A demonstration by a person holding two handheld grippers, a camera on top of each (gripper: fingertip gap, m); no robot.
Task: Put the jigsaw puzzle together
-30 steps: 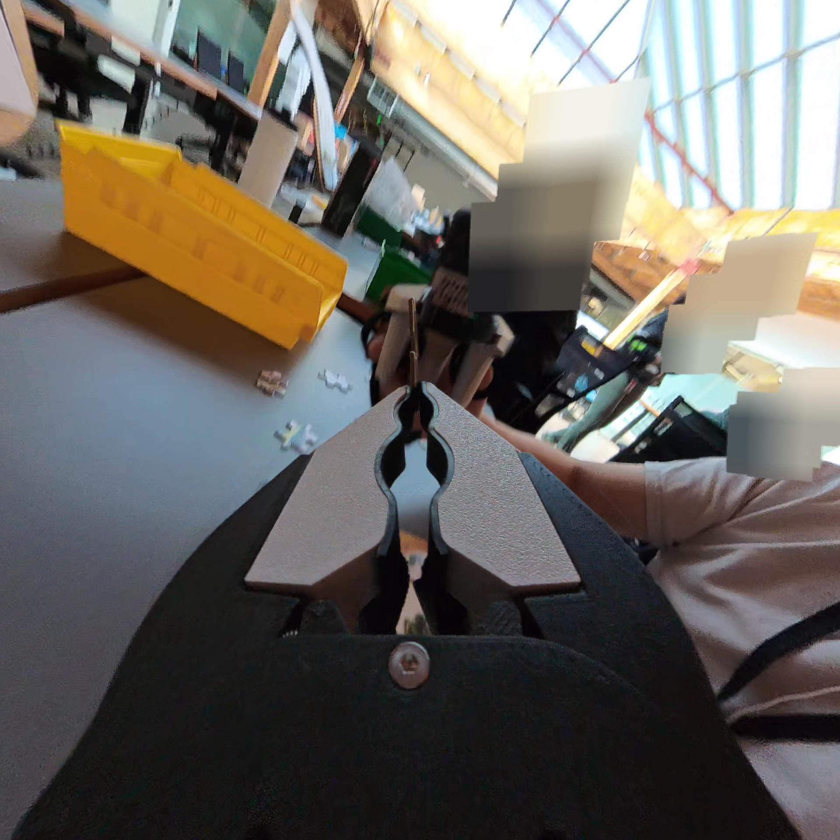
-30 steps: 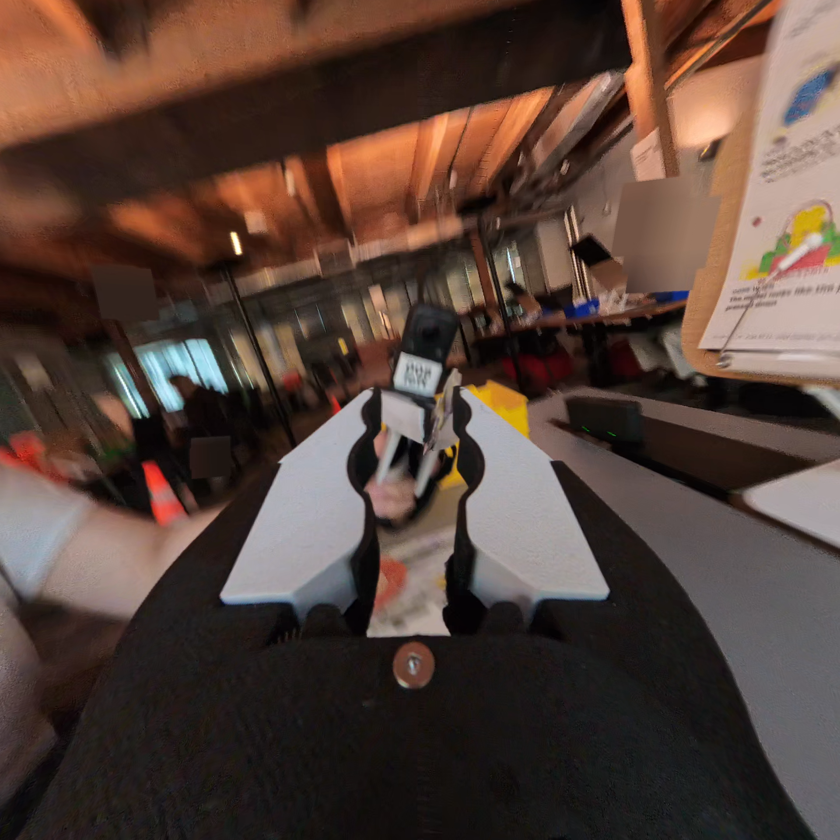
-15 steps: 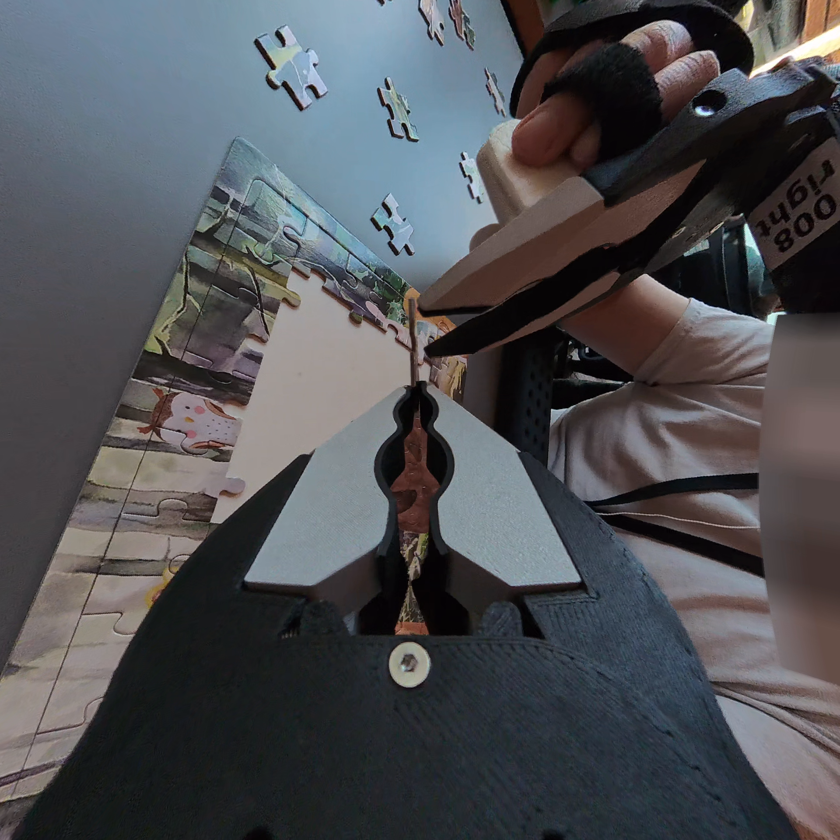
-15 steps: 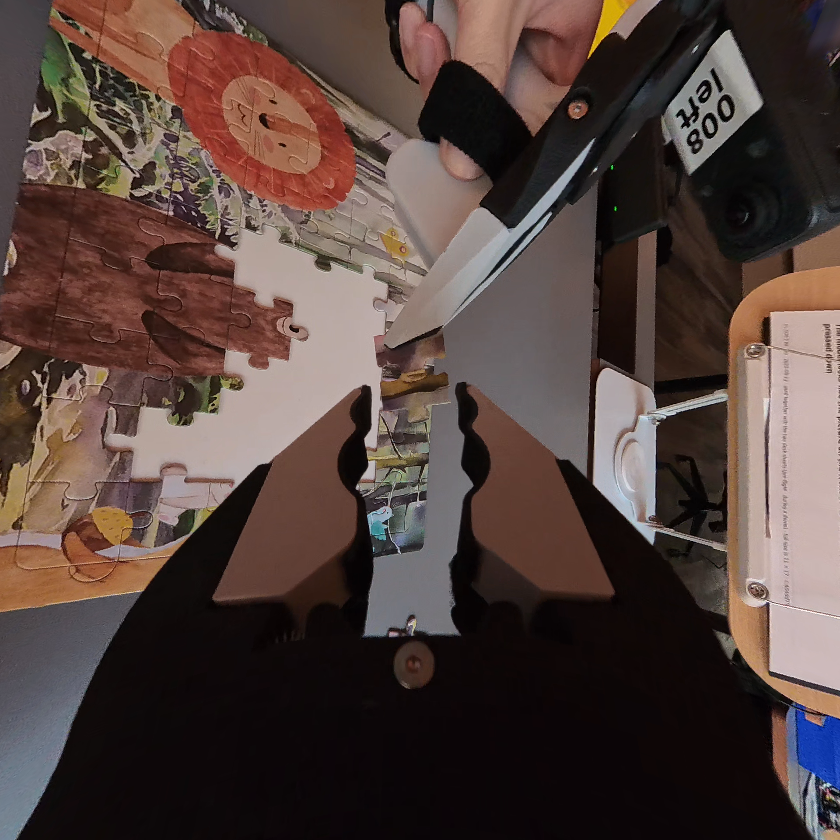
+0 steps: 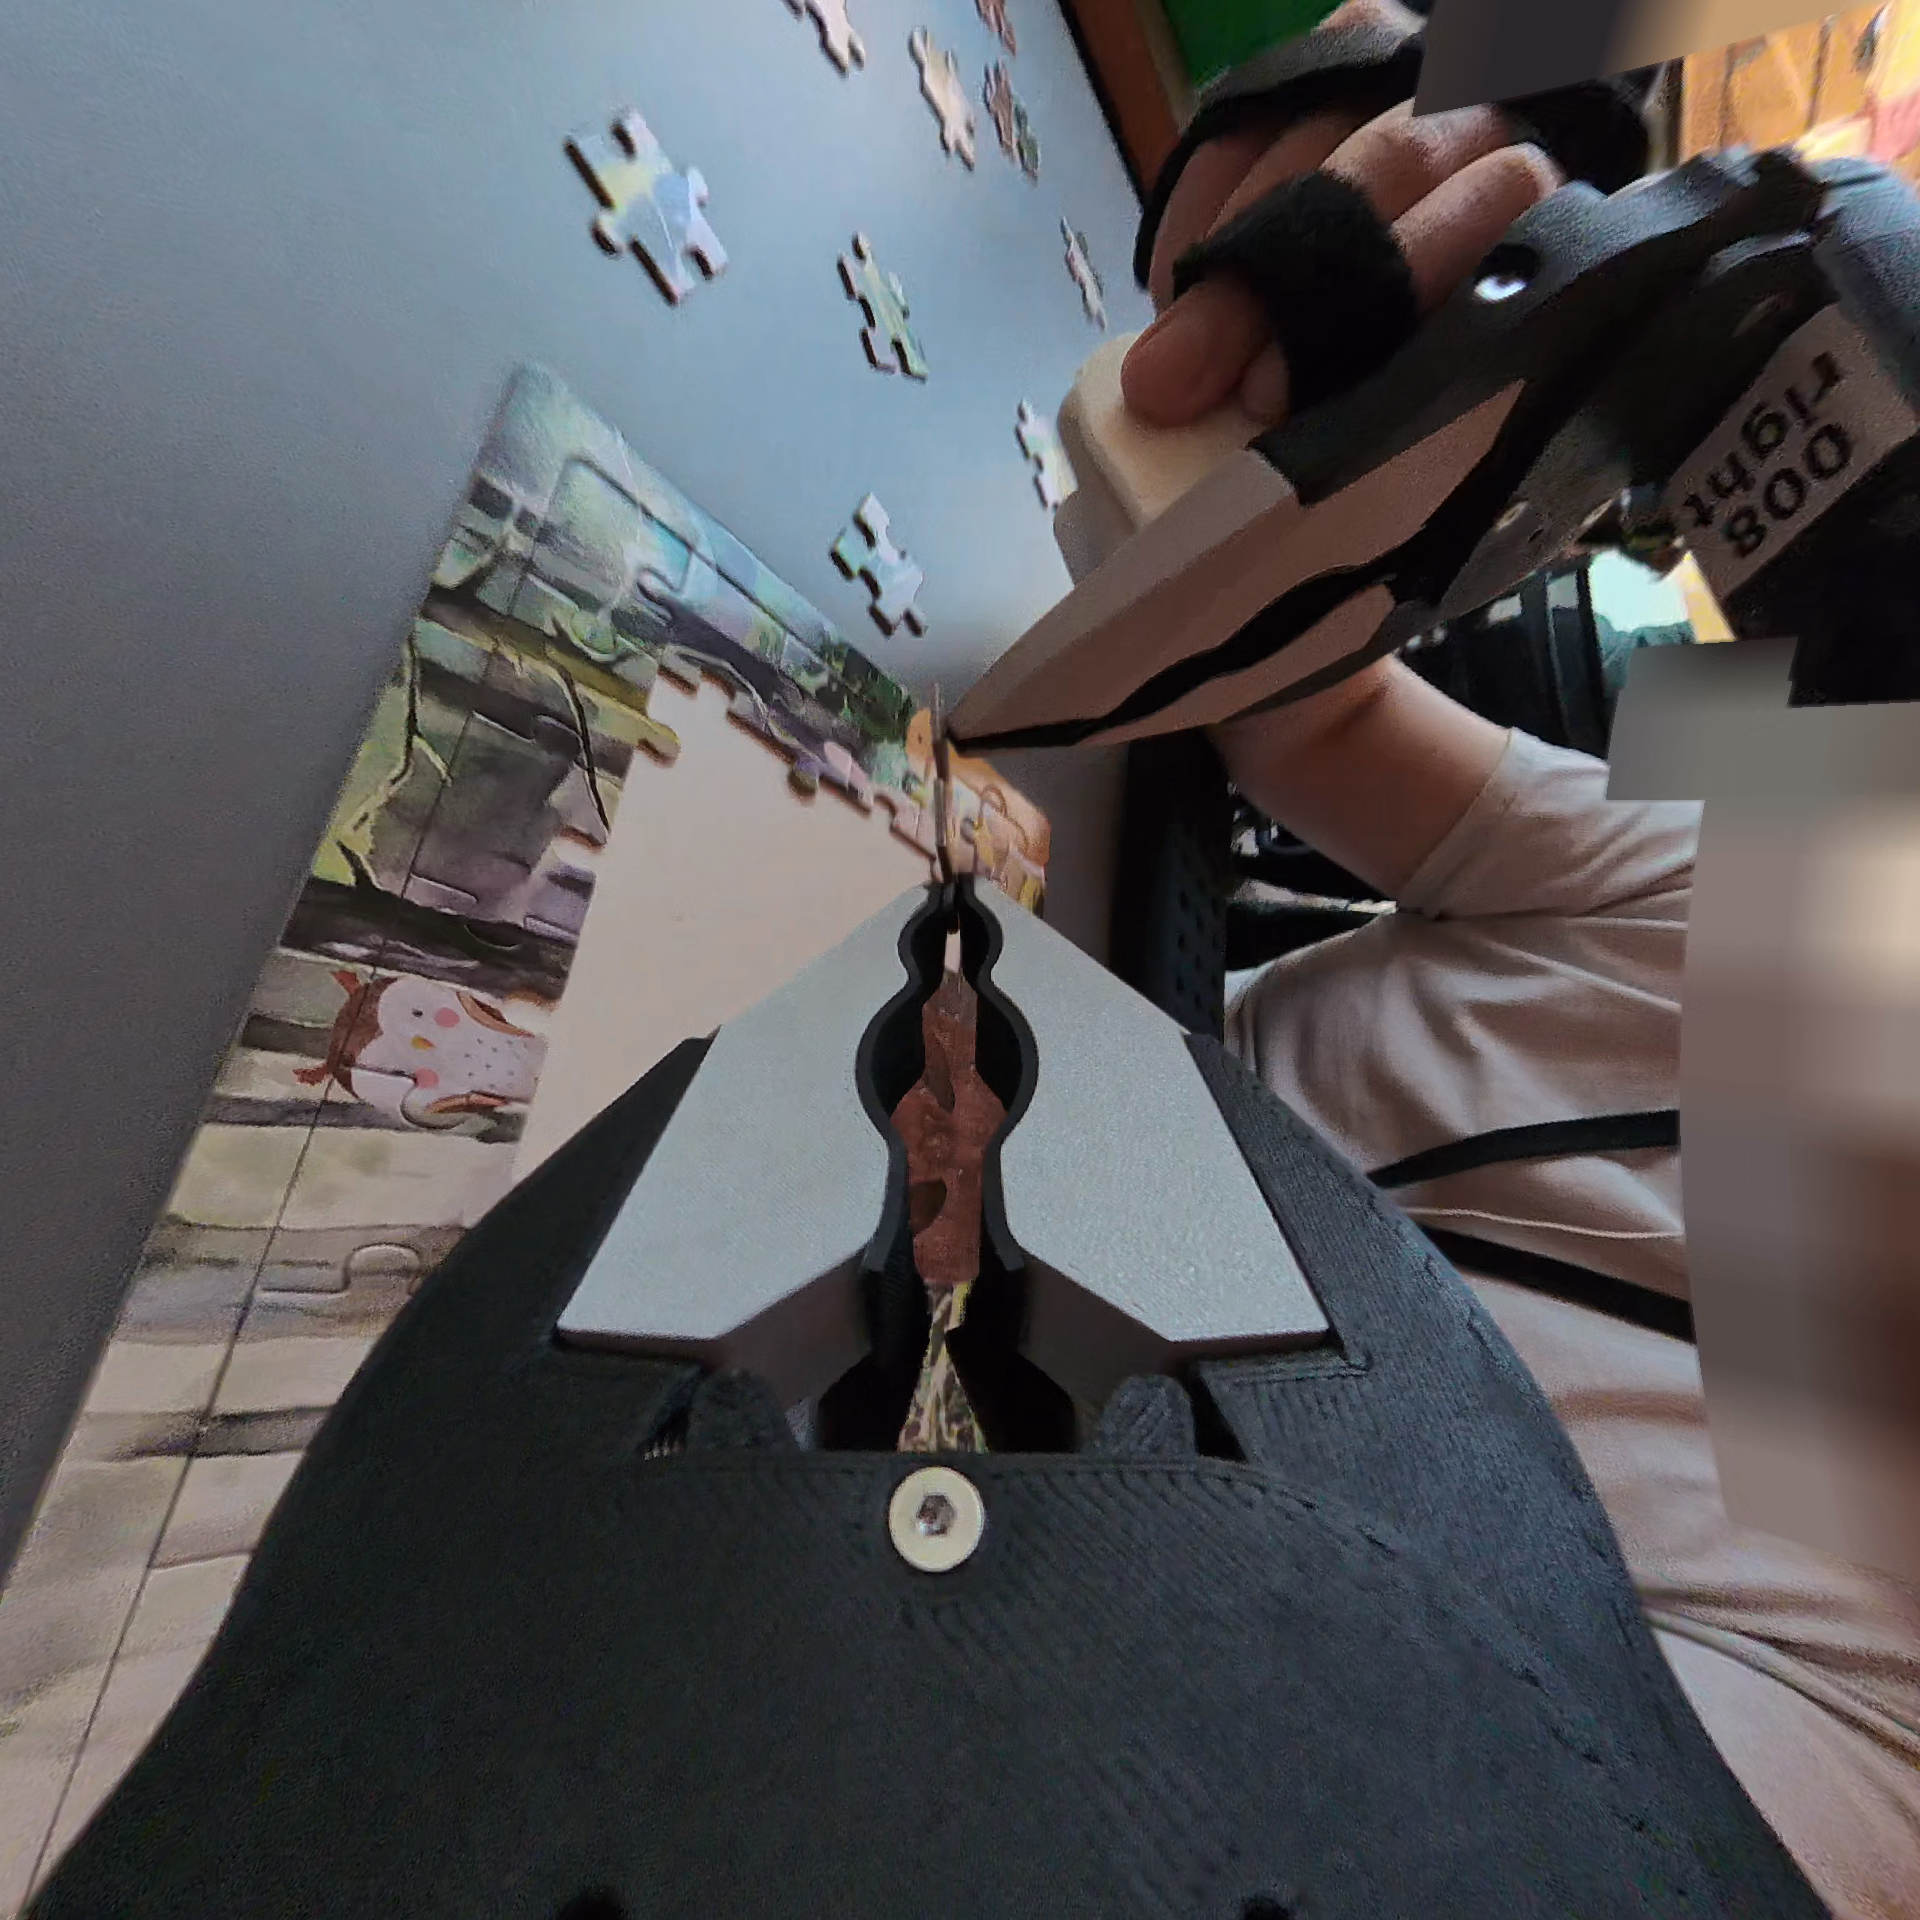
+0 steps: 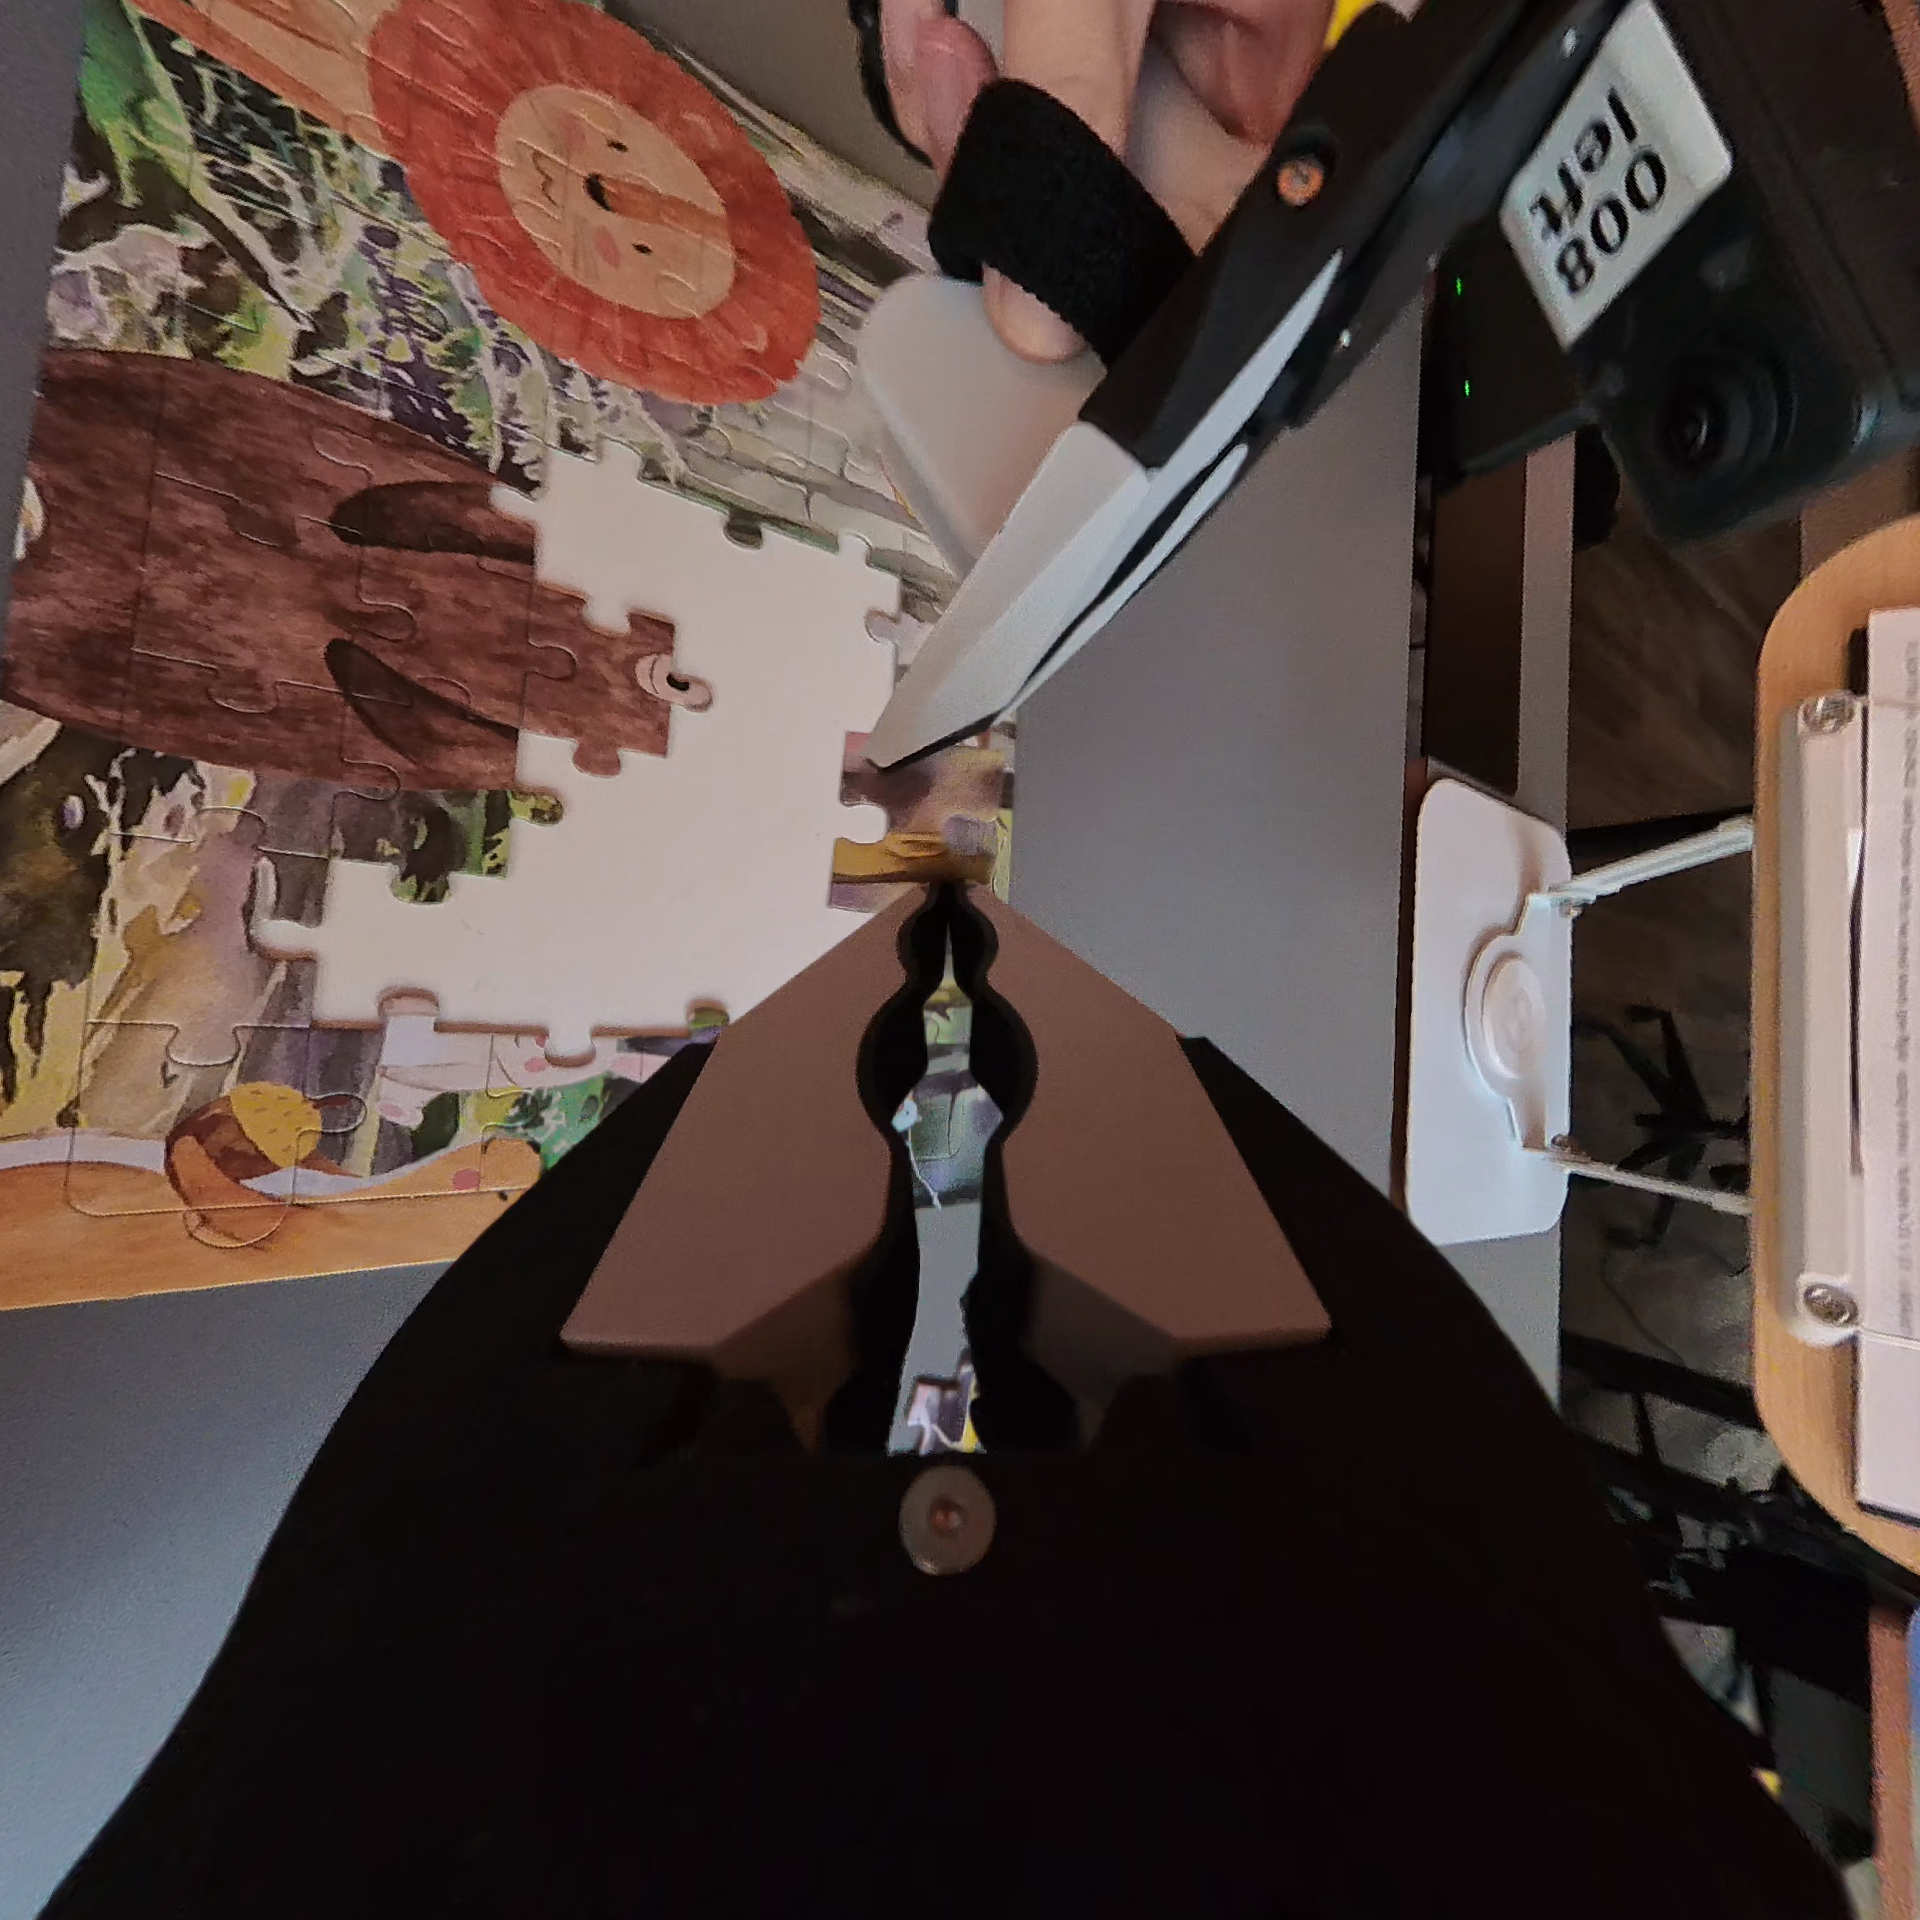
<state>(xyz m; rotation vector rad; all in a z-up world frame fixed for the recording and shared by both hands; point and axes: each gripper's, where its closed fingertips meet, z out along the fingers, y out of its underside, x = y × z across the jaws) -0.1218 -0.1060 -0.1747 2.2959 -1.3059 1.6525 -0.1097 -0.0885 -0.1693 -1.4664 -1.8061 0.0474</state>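
Over the grey desk, left wrist view: left tool is closed on a thin puzzle piece, held edge-on, so only its brown edge shows. Right tool comes in from the upper right w/ tips pinched on the far end of the same piece; looks like a hand-over or re-grip to turn it for fitting. Below lies the part-built jigsaw w/ a bare white gap in its middle. Loose pieces sit scattered on the desk beyond, well apart from the puzzle. No container in view.

Right wrist view: right tool looks shut, tips together at the jigsaw's right edge; the piece itself I can't make out here. Left tool points down at the same edge, beside the white gap. Lion and brown bear parts are done; the middle is still open, so several pieces are left. A clipboard stand sits at the right.
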